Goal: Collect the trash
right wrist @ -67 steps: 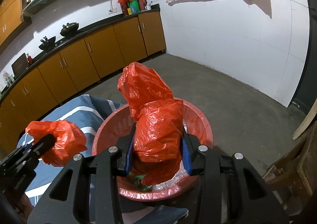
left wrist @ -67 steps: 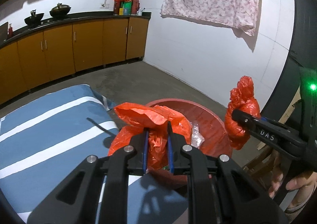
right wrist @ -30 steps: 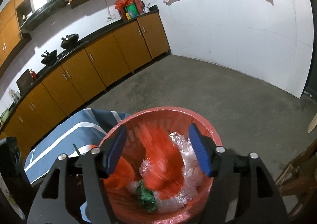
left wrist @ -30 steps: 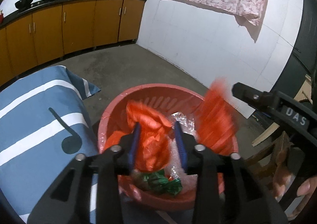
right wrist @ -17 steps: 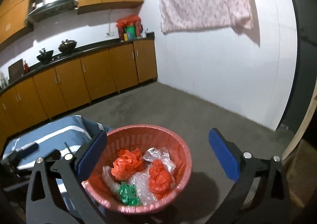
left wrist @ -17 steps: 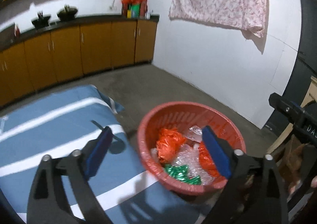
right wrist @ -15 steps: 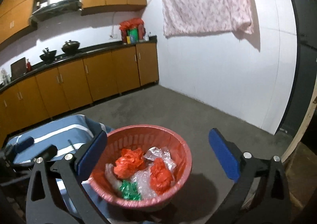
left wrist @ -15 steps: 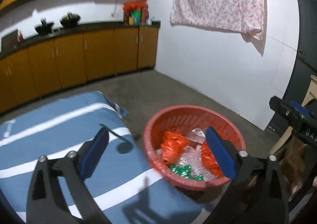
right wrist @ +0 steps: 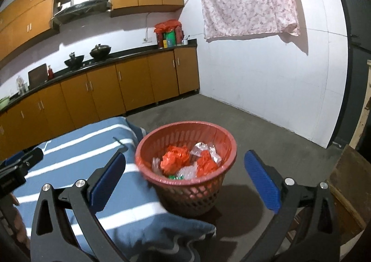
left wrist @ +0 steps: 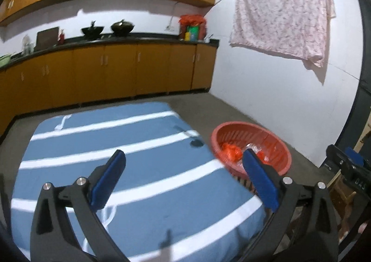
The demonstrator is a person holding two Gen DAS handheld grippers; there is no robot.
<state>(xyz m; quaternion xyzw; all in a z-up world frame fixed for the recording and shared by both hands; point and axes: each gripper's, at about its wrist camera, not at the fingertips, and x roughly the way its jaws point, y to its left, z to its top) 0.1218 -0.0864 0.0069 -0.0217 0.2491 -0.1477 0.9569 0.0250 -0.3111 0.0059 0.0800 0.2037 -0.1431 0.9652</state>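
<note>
Both grippers stand wide apart with nothing between them — the left gripper (left wrist: 183, 176) over the blue striped cloth (left wrist: 116, 146), the right gripper (right wrist: 185, 172) facing the red basket (right wrist: 215, 136). The trash sits inside the basket — crumpled orange bags (right wrist: 176, 160) and clear plastic (right wrist: 204, 148).

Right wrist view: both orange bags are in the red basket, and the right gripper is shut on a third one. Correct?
Not quite. The right gripper is open and holds nothing, as the right wrist view shows. Both orange bags do lie in the red basket.
</note>
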